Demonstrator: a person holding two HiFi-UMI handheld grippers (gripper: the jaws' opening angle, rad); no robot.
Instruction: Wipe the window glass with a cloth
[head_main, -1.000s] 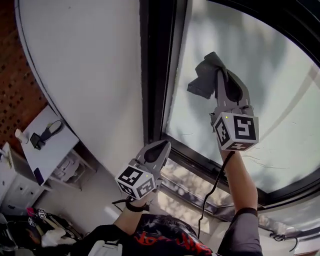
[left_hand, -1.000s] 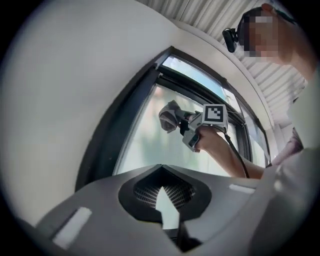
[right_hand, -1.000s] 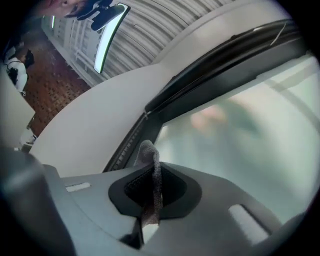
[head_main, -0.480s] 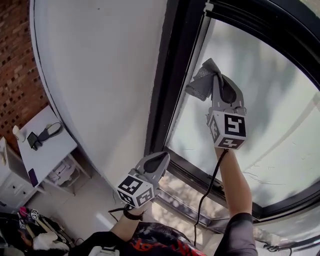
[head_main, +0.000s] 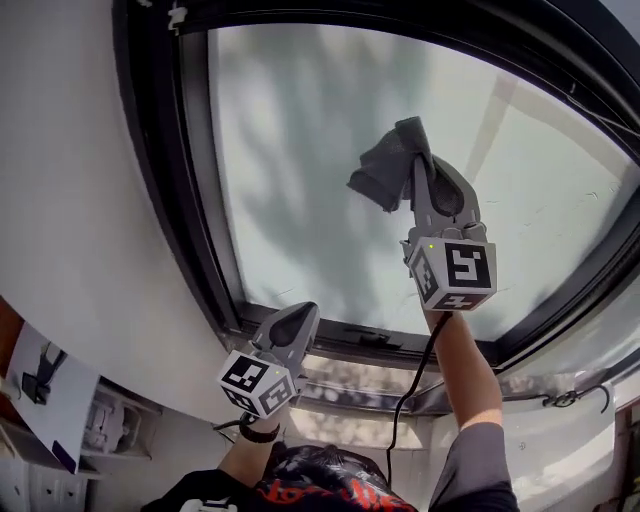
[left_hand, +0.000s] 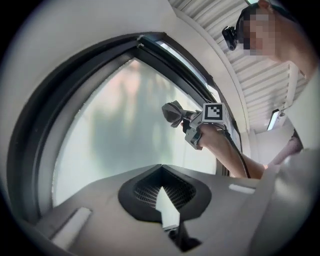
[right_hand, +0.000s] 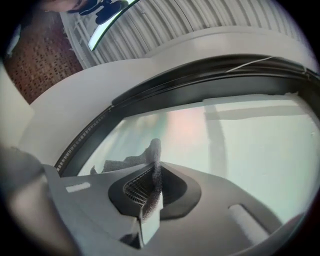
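Grey cloth (head_main: 385, 170): pinched between right gripper (head_main: 420, 180) jaws, bulk spilling beyond tips against window glass (head_main: 300, 150). Left gripper (head_main: 295, 322): jaws pressed together, empty.

Pale, milky window glass (head_main: 300, 150) across most of the head view, mottled with soft grey shadows; bordered all round by a black frame (head_main: 170, 180); set in a plain white wall (head_main: 60, 200) on the left; lit from outside, with dappled brightness on the sill (head_main: 350, 375) just below the frame; at lower left, well under the window, a white desk (head_main: 65, 400) with a small dark item on it; in the right gripper view, a patch of brick wall (right_hand: 40, 65) left of the window, a white slatted ceiling (right_hand: 210, 20) above, a long strip light (right_hand: 107, 24) glowing on it.
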